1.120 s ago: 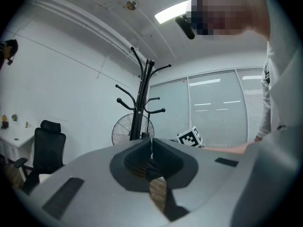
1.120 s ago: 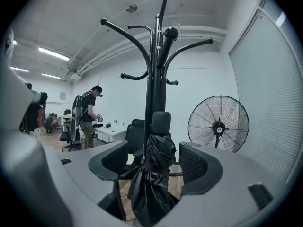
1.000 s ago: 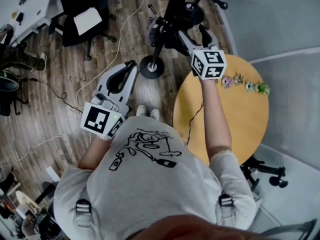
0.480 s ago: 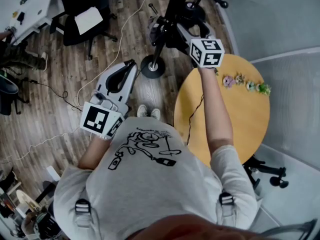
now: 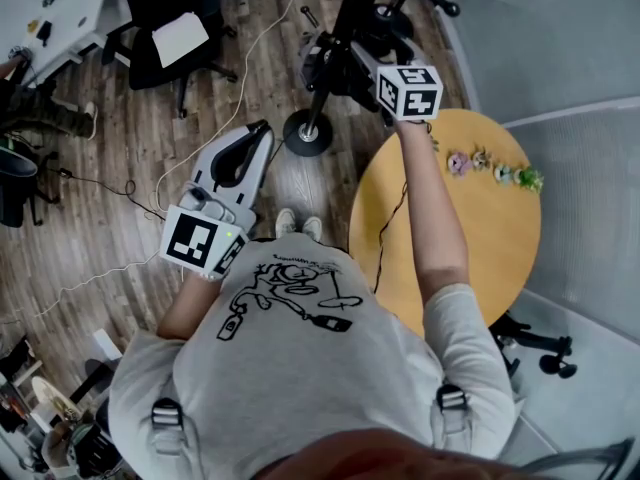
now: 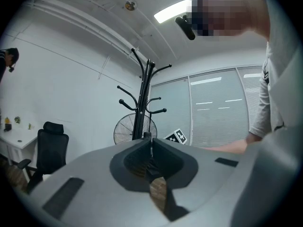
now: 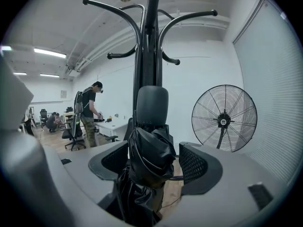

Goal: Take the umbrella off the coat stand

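1. Wood floor (image 5: 120, 138) first. The coat stand (image 5: 345, 28) stands on it, with its round base at the top middle of the head view.
2. A round yellow bench (image 5: 480, 238) sits just right of the coat stand's base, and the person's right arm reaches over its edge.
3. The coat stand itself is a black pole with curved hooks up top. In the right gripper view it fills the centre.
4. There's a big pedestal fan (image 7: 224, 118) behind and to the right of the coat stand.
5. A black office chair (image 5: 165, 28) is well off to the left of the coat stand.
6. The umbrella (image 7: 149, 160) is black and folded, and it hangs against the coat stand's pole below the hooks.
7. The right hand-held gripper (image 7: 155, 148) is right up at the coat stand with its jaws spread wide either side of the umbrella. There's a visible gap at the right pad. On the left side the fabric overlaps the pad, so I can't tell if it touches. No squeeze on it yet.
8. The left hand-held gripper (image 6: 150, 148) is well back from the coat stand and down to its left, jaws closed together on nothing.
9. A little row of small figures (image 5: 490, 168) sits on the bench, on the side far from the coat stand.
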The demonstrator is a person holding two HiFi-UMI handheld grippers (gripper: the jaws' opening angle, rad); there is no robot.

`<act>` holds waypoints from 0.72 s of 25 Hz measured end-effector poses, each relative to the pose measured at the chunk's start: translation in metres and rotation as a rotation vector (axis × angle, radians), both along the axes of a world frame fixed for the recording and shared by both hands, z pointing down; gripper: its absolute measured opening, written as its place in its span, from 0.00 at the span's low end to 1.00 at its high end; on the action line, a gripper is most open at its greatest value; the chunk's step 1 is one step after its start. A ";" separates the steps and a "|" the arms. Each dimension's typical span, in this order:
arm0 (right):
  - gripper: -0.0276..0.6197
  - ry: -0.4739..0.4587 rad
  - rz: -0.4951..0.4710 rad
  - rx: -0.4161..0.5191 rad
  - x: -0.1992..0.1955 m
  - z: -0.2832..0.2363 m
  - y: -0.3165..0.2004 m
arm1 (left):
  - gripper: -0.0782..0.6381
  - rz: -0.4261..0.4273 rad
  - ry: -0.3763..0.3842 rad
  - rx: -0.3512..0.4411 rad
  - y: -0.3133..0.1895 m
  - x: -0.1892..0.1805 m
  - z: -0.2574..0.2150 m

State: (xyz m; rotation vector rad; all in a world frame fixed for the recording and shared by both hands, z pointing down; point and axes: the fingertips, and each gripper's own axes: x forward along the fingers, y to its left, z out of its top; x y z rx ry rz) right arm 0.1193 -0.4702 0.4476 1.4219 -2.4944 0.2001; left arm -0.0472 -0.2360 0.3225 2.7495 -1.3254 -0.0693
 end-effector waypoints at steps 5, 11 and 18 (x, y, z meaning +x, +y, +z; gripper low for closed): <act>0.56 -0.016 -0.013 -0.003 -0.005 0.001 -0.010 | 0.13 -0.004 0.000 -0.004 0.002 -0.002 -0.001; 0.49 -0.009 -0.006 -0.002 -0.005 0.005 -0.017 | 0.13 -0.006 0.002 0.001 0.002 -0.002 -0.001; 0.43 -0.025 0.001 0.022 -0.004 -0.002 -0.014 | 0.13 -0.015 0.003 0.000 0.004 -0.006 -0.002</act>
